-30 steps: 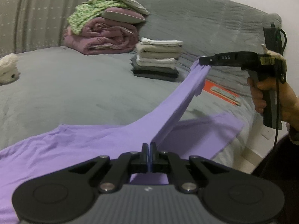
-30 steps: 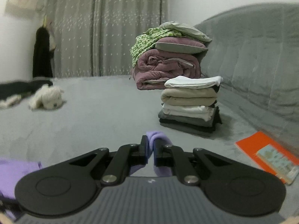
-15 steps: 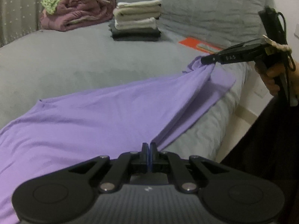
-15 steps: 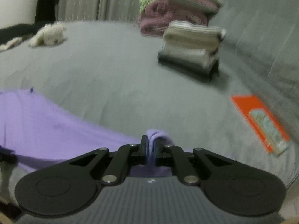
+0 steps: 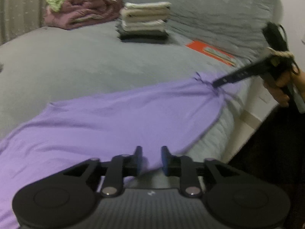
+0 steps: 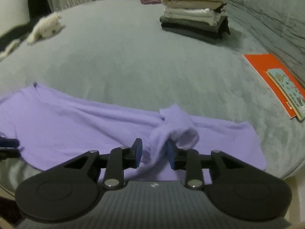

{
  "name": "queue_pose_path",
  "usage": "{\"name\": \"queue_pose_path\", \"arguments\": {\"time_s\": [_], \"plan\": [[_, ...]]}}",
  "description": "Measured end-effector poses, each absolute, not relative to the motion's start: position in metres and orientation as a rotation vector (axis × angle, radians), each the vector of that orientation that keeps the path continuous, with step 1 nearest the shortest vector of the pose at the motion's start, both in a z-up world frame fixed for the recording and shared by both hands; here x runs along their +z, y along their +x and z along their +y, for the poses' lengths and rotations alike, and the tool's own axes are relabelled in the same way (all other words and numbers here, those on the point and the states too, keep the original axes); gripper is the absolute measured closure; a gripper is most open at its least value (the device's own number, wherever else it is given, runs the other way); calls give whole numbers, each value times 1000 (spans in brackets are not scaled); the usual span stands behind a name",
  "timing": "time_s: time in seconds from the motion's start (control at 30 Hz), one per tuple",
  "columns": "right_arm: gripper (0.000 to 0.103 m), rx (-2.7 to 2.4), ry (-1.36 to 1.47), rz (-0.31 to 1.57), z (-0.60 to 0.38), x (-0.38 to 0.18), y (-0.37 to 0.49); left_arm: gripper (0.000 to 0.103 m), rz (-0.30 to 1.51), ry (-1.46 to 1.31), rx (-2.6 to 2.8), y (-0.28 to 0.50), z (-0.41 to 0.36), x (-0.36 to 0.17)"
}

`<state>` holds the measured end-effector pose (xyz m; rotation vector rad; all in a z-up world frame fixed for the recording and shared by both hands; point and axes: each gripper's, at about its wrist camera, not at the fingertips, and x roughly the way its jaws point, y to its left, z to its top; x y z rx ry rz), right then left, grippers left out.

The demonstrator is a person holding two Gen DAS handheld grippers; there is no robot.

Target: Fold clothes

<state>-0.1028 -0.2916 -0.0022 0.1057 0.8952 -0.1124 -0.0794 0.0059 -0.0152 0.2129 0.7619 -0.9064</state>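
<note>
A purple garment [image 5: 114, 118] lies spread flat along the near edge of the grey bed [image 5: 76, 66]; it also shows in the right wrist view [image 6: 76, 122]. My left gripper [image 5: 151, 160] is open just above the garment's near edge, holding nothing. My right gripper [image 6: 153, 152] is open, with a bunched fold of the purple cloth [image 6: 177, 131] standing loose between its fingers. In the left wrist view the right gripper [image 5: 219, 84] sits at the garment's far right corner.
A stack of folded clothes [image 6: 194, 11] stands at the back of the bed, with a pink blanket pile [image 5: 82, 13] behind it. An orange book [image 6: 274, 80] lies at the right. A white plush toy [image 6: 45, 28] lies at the left. The bed edge drops off on the right [image 5: 219, 133].
Both grippers lowered the stretched purple garment onto the bed, then opened and let go. The garment went from held taut in the air to lying flat.
</note>
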Motion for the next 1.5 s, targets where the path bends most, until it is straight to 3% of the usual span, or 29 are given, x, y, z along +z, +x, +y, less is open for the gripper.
{"name": "queue_pose_path", "arguments": {"time_s": [0.3, 1.0, 1.5], "plan": [[70, 45, 236, 842, -277, 1, -79, 65, 741, 84, -670, -37, 23, -7], [70, 507, 607, 982, -186, -47, 71, 65, 769, 4, -494, -5, 59, -38], [71, 598, 635, 1010, -167, -55, 94, 65, 782, -39, -493, 1, 64, -41]]}}
